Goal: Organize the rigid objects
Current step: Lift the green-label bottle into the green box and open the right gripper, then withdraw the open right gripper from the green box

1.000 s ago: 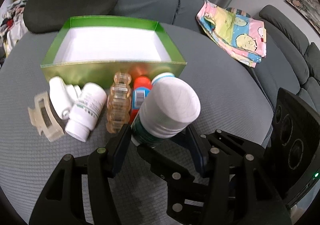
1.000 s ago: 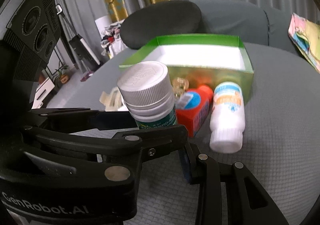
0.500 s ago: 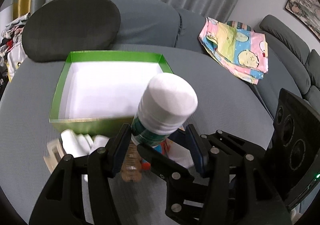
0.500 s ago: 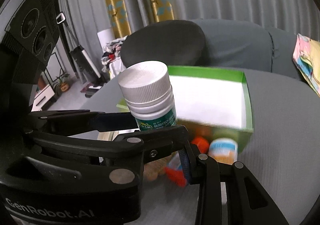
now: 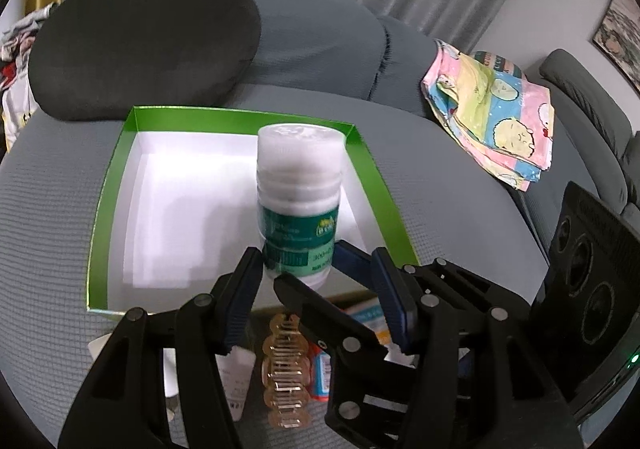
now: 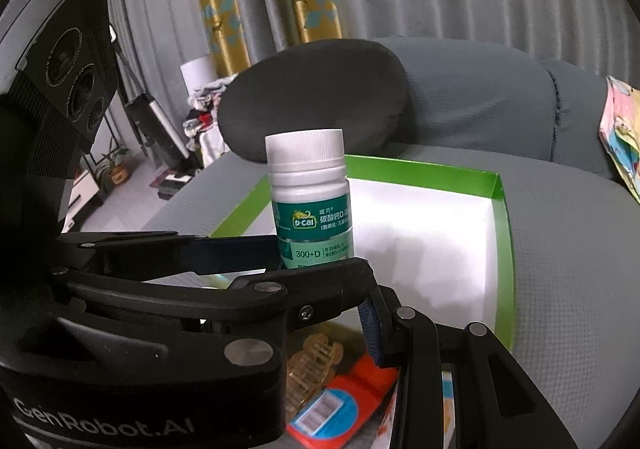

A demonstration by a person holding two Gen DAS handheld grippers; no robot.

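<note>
Both of my grippers have carried the green-labelled supplement bottle [image 5: 298, 205] up off the grey cushion and forward; a second ago it hung above the clutter in front of the green box [image 5: 105, 185], and now it stands upright over the box's white floor. My left gripper [image 5: 316, 289] clamps its lower body, blue pads pressed against either side, jaws only partly apart. My right gripper [image 6: 324, 277] is closed on the same bottle [image 6: 310, 205] low on the label, one finger crossing in front, the other behind it.

Left behind, below my fingers, lie the amber hair claw [image 5: 286, 373], the orange-red bottle [image 6: 340, 405] and a white bottle [image 5: 236, 377], all outside the box's near wall.

As I judge it, this is the carry-and-place step for the first item; the box looks empty. Next I need to lower the bottle until its base meets the floor, well inside the walls, then let go with both grippers and return for the rest.
</note>
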